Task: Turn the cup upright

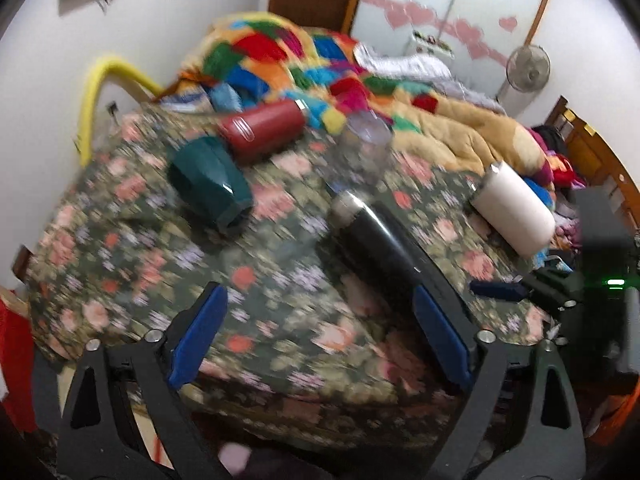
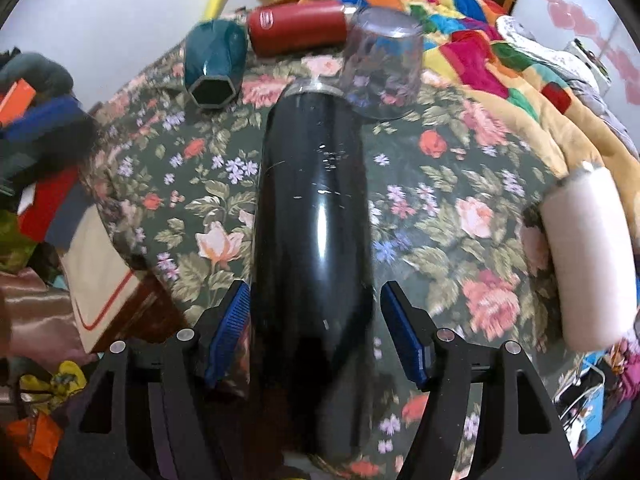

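A black cup lies on its side on the floral bedspread, its steel rim pointing away. My right gripper is open, its blue pads on either side of the cup's near end with small gaps. The left wrist view shows the same black cup and my right gripper's blue fingertip beside it. My left gripper is open and empty above the bed's near part, the black cup just beyond its right finger.
A teal cup, a red cup and a white cup lie on their sides. A clear glass stands upside down beyond the black cup. A patchwork blanket is heaped at the back. Clutter lies left of the bed.
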A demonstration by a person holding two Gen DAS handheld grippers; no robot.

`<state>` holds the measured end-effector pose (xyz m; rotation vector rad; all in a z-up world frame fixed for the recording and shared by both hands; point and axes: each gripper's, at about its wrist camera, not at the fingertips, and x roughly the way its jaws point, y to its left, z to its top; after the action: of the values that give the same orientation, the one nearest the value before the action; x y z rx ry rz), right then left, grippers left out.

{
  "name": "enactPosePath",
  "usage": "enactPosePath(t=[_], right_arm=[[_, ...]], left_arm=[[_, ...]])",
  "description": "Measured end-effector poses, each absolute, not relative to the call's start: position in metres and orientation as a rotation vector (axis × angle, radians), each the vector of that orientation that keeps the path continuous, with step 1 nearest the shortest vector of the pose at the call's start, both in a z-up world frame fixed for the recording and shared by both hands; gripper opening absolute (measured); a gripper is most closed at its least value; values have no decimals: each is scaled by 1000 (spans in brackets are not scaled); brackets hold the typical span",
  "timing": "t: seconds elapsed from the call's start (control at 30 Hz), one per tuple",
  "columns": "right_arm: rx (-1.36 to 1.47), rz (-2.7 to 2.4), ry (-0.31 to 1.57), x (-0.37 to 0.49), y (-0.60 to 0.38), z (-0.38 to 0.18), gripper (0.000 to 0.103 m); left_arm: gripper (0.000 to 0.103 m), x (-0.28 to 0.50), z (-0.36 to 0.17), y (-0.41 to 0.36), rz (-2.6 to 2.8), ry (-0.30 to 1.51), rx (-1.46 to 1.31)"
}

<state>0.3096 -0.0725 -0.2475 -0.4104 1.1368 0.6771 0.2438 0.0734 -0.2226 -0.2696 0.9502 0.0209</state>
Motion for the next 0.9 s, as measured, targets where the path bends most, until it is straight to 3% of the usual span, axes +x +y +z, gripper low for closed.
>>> enactPosePath(t=[0.2, 0.67, 0.9], right_arm=[[-392, 535, 1017, 298, -112, -222, 65], [-241, 341, 835, 267, -172, -189, 67], [-109, 316, 836, 258, -189, -191, 69]], left_arm=[[75, 271, -248, 48, -50, 1106, -353], [74, 323, -280, 32, 17, 1291, -424], [75, 341, -293, 17, 70, 1331, -338]])
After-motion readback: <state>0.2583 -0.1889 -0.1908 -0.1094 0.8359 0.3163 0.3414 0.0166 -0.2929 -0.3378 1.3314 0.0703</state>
